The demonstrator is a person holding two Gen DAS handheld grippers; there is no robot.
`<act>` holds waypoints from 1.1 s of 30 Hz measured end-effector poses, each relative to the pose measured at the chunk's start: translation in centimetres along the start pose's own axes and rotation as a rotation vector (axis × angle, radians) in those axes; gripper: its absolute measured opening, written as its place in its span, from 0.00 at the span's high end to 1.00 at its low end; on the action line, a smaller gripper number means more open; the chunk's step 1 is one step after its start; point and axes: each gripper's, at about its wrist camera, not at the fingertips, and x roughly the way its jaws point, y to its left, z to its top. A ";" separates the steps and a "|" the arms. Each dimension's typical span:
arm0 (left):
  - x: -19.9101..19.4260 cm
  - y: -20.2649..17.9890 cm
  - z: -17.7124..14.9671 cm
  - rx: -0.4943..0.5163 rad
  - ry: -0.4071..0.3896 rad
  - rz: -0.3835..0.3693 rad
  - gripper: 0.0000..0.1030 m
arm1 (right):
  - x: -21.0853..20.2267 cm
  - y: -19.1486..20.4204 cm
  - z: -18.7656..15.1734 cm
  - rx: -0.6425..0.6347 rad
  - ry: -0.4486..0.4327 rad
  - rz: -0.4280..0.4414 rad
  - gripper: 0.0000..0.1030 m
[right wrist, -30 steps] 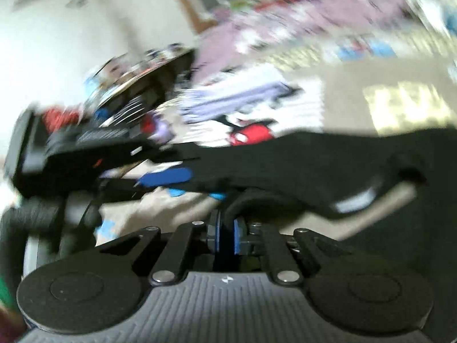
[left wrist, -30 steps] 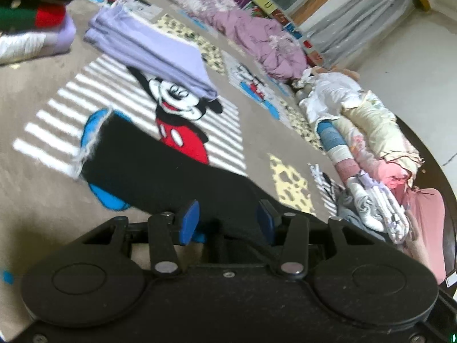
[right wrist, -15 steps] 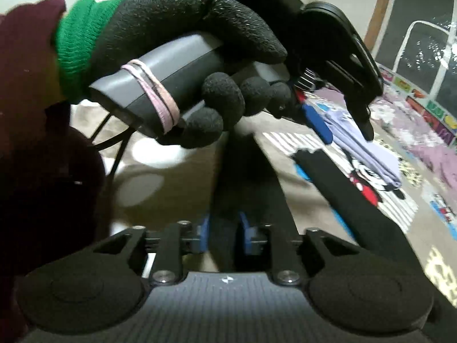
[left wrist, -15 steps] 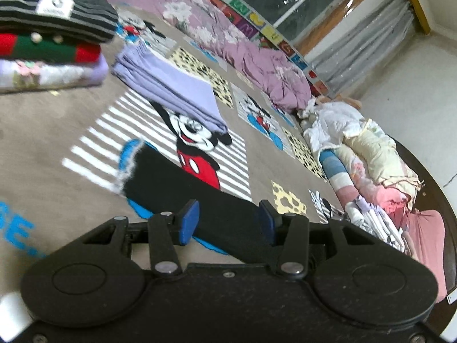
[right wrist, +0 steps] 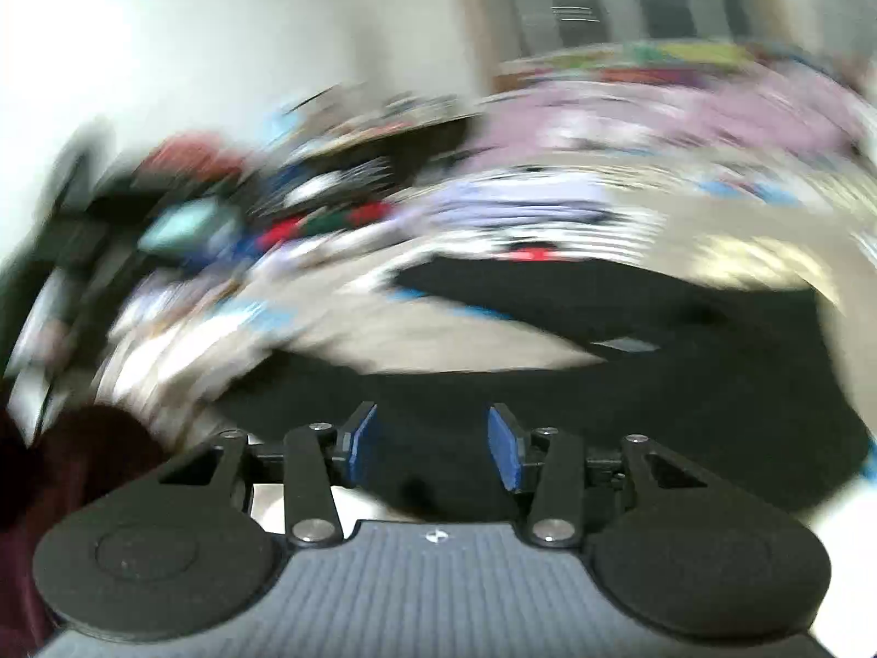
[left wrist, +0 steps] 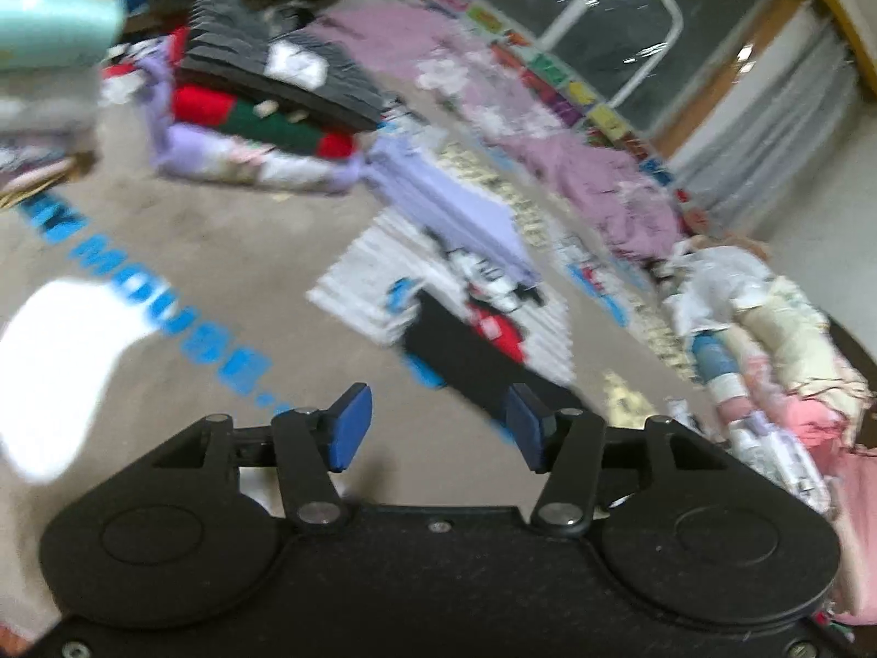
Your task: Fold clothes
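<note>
A black garment (left wrist: 466, 356) lies on the patterned carpet, one long part stretched over the Mickey Mouse print. My left gripper (left wrist: 438, 427) is open and empty, held above the carpet short of the garment's near end. In the blurred right wrist view the black garment (right wrist: 630, 373) spreads right in front of my right gripper (right wrist: 433, 447), which is open with black cloth under and between its blue pads; whether they touch it I cannot tell.
A stack of folded clothes (left wrist: 263, 115) stands at the far left, with a folded lilac garment (left wrist: 449, 208) next to it. A pink blanket (left wrist: 603, 175) and a heap of unfolded clothes (left wrist: 767, 340) line the right side.
My right gripper has opened and let go of the black garment, and swung fast toward the floor. My left gripper has drawn back and turned left, still open.
</note>
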 end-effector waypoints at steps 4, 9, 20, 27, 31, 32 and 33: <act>-0.6 1.8 -1.8 -0.009 0.003 0.063 0.48 | -2.8 -5.8 -0.4 0.233 -0.117 -0.077 0.55; -1.1 4.4 -4.2 -0.052 0.037 0.053 0.47 | -4.9 -12.1 -1.3 0.476 -0.230 -0.176 0.45; 0.3 4.9 -6.4 -0.078 0.061 -0.026 0.47 | -0.6 -17.3 -1.6 0.600 -0.213 -0.201 0.34; 1.6 3.3 -7.1 -0.014 0.059 -0.018 0.48 | 0.3 -16.3 -1.2 0.525 -0.158 -0.171 0.54; 2.5 1.9 -7.4 0.045 0.068 0.017 0.86 | 0.2 -16.8 -1.5 0.572 -0.157 -0.144 0.83; 2.7 1.7 -7.2 0.045 0.066 0.017 0.93 | -0.1 -16.7 -1.5 0.572 -0.171 -0.147 0.83; 2.8 1.6 -7.0 0.042 0.056 0.016 0.93 | -0.6 -16.5 -1.4 0.573 -0.197 -0.136 0.84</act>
